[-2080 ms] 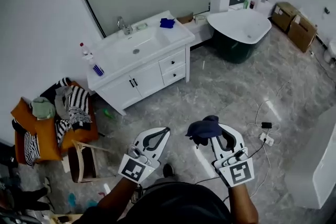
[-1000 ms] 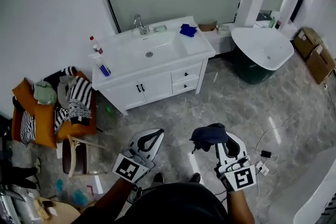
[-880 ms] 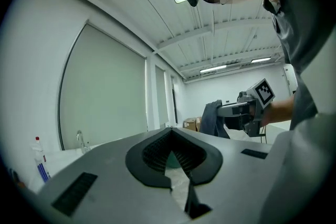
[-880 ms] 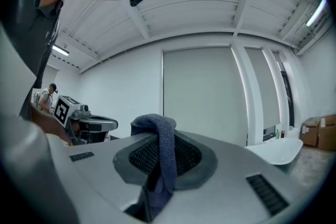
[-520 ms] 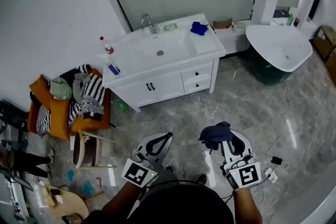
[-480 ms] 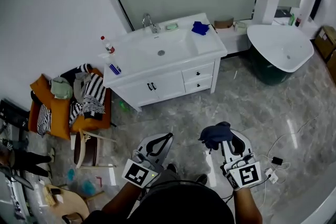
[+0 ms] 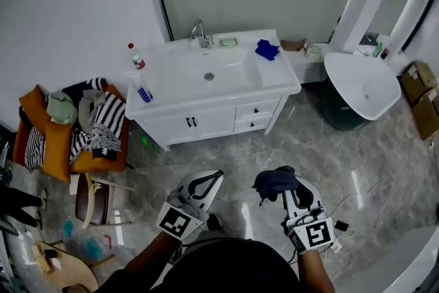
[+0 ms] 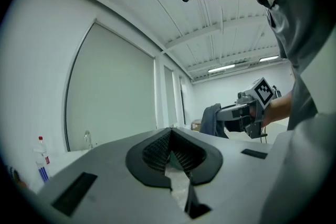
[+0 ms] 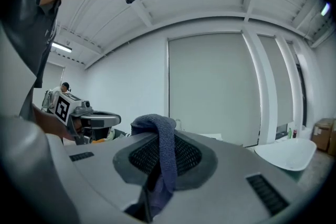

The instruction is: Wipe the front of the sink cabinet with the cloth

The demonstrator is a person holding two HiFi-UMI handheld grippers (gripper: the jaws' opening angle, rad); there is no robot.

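So the person is standing back on the grey floor [image 7: 322,141], holding both claws out in front, well apart from the sink cabinet [image 7: 206,123]. The right claw [image 7: 282,185] is clamping down on the dark blue cloth [image 7: 271,179]. In the right gripper view you can see the cloth [image 9: 165,155] bunching up over the tips and hanging down between the two jaws, which are pinching it. That cloth is up in the air over the floor and not touching the cabinet front at all.

The left claw [image 7: 216,175] is sitting closed with nothing in it. In the left gripper view its jaws are meeting at the tip [image 8: 170,132], and the other claw is showing off to the side with the cloth dangling.

The cabinet is white, with two doors [image 7: 192,123] on one side of its front and two drawers [image 7: 255,116] on the other, all shut. On top, a faucet [image 7: 199,31] is standing behind the basin [image 7: 209,75], a second blue rag [image 7: 267,49] is lying near one end, and a bottle with a red cap [image 7: 135,56] is standing at the other. A white bathtub [image 7: 361,82] is sitting just past the drawer end. An orange seat [image 7: 58,144] piled with clothes is sitting on the door side.
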